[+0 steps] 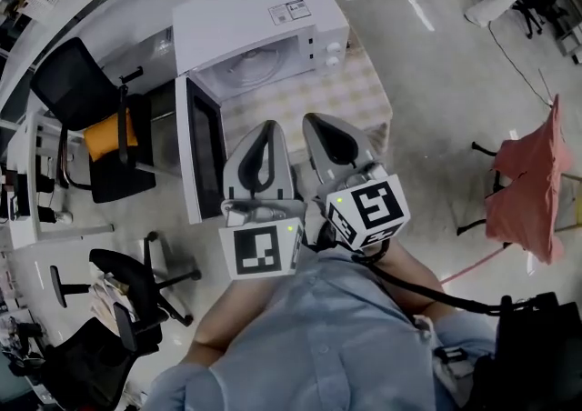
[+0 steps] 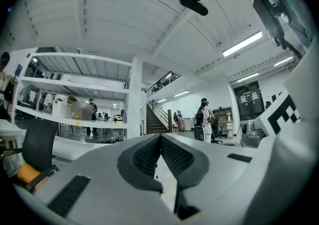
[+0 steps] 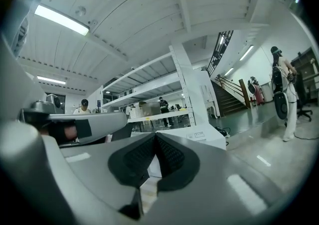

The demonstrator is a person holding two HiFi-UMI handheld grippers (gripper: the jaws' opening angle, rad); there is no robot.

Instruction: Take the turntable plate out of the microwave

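Note:
The white microwave (image 1: 255, 14) stands on a table with a checkered cloth (image 1: 359, 91), and its door (image 1: 205, 150) hangs open to the left. Inside the cavity lies the round glass turntable plate (image 1: 257, 65). My left gripper (image 1: 265, 125) and right gripper (image 1: 316, 118) are side by side in front of the table, short of the microwave and pointing level towards it. Both are shut with nothing between the pads, as the left gripper (image 2: 160, 137) and right gripper (image 3: 155, 134) show in their own views. The microwave (image 3: 207, 137) shows just past the right jaws.
A black office chair with an orange cushion (image 1: 100, 123) stands left of the open door. Another black chair (image 1: 127, 295) is at the lower left. A red cloth (image 1: 536, 182) hangs on a chair at the right. A person (image 3: 281, 87) stands in the distance.

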